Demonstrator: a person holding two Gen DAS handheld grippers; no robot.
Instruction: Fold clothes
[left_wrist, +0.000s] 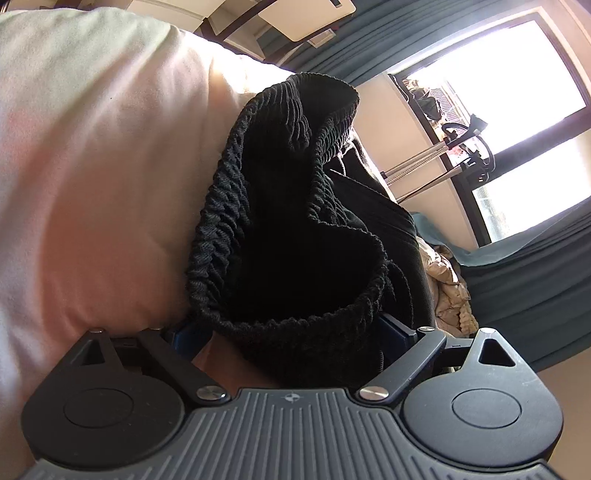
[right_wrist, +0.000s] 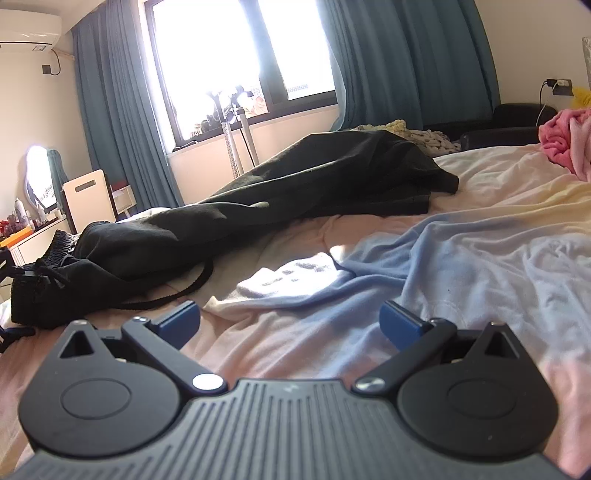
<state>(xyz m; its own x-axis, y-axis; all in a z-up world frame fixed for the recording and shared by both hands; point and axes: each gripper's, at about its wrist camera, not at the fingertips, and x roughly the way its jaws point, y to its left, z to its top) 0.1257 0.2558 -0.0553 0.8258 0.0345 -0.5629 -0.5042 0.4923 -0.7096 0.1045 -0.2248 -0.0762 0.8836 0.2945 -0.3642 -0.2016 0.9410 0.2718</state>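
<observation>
Black trousers (right_wrist: 280, 184) with a ribbed elastic waistband lie stretched across the bed (right_wrist: 498, 206), waistband at the left, drawcord trailing. In the left wrist view the waistband (left_wrist: 280, 206) fills the middle, bunched between the jaws of my left gripper (left_wrist: 295, 332), whose blue fingers stand wide on either side of the cloth. My right gripper (right_wrist: 290, 321) is open and empty, low over the pale sheet, right of the waistband.
A pink cloth (right_wrist: 565, 136) lies at the far right of the bed. A beige knitted item (right_wrist: 402, 129) lies behind the trousers. A window with teal curtains (right_wrist: 110, 122), a metal stand (right_wrist: 236, 140) and a desk (right_wrist: 33, 236) are beyond.
</observation>
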